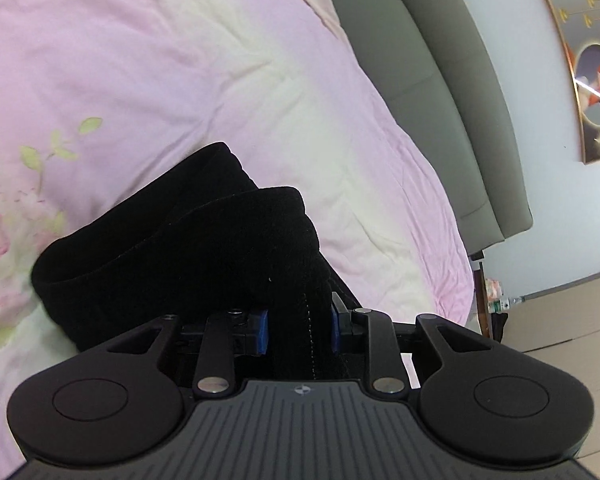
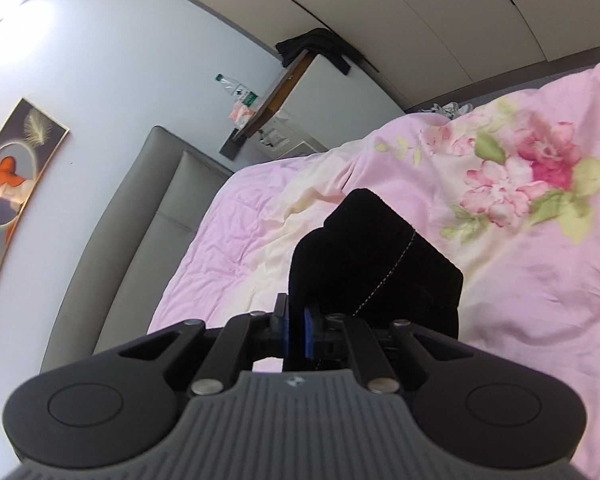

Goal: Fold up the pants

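Pants [image 1: 188,248] of black fabric bunch up in the left wrist view, lifted over a pink floral bed cover [image 1: 180,72], with the left tool [image 1: 298,330] clamped on a thick fold that has a pale stitched seam, blue pads [image 1: 262,332] pressing each side. In the right wrist view the right tool [image 2: 296,334] is pinched together on another part of the pants [image 2: 372,256], near a grey headboard [image 2: 148,208].
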`<state>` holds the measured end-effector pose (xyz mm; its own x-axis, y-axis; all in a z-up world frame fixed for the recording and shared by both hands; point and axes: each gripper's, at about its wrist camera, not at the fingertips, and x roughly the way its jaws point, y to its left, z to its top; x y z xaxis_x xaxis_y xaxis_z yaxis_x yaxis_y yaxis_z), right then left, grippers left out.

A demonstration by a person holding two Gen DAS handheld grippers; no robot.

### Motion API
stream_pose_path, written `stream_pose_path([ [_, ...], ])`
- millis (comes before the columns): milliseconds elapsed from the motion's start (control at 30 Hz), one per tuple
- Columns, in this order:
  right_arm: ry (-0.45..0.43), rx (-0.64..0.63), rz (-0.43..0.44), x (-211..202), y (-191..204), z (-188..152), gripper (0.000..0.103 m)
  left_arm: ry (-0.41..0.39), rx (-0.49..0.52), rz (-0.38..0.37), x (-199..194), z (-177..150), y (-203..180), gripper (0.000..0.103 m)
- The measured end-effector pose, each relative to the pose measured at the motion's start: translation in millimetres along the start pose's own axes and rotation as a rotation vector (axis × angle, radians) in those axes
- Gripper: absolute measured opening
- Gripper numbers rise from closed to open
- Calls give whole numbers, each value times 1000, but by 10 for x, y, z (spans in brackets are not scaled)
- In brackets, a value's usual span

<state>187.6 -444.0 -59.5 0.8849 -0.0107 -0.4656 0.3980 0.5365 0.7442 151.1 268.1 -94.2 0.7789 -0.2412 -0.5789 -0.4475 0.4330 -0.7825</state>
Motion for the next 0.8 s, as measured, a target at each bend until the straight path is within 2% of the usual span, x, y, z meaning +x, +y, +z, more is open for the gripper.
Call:
stream_pose_path([
  [167,9,63,-50,577,94,29,2,2,-75,9,416,300,-23,31],
  [367,19,98,-86,1396,327,60,2,-61,-171,19,850,702,-56,31],
  [467,57,119,-166,1834,387,31,2,-40,-297,33,1172,858,92,31],
  [567,78,108,-236,2190,435,-42,3,-30,-302,63,1447,946,137,31],
  [600,79,97,-257,2266,459,-58,5,-31,-304,64,1491,970,129,31],
  [633,82,96,-267,2320,467,-70,11,-30,-316,51,1520,1002,130,31],
  [700,69,85,-263,2351,495,-65,15,-12,-395,-5,1502,1064,172,33],
  [767,6,53,-266,2253,554,-66,39,-6,-507,-92,1428,1056,280,47],
  [800,-17,35,-262,2197,574,-65,41,-1,-548,-125,1388,1032,327,49],
])
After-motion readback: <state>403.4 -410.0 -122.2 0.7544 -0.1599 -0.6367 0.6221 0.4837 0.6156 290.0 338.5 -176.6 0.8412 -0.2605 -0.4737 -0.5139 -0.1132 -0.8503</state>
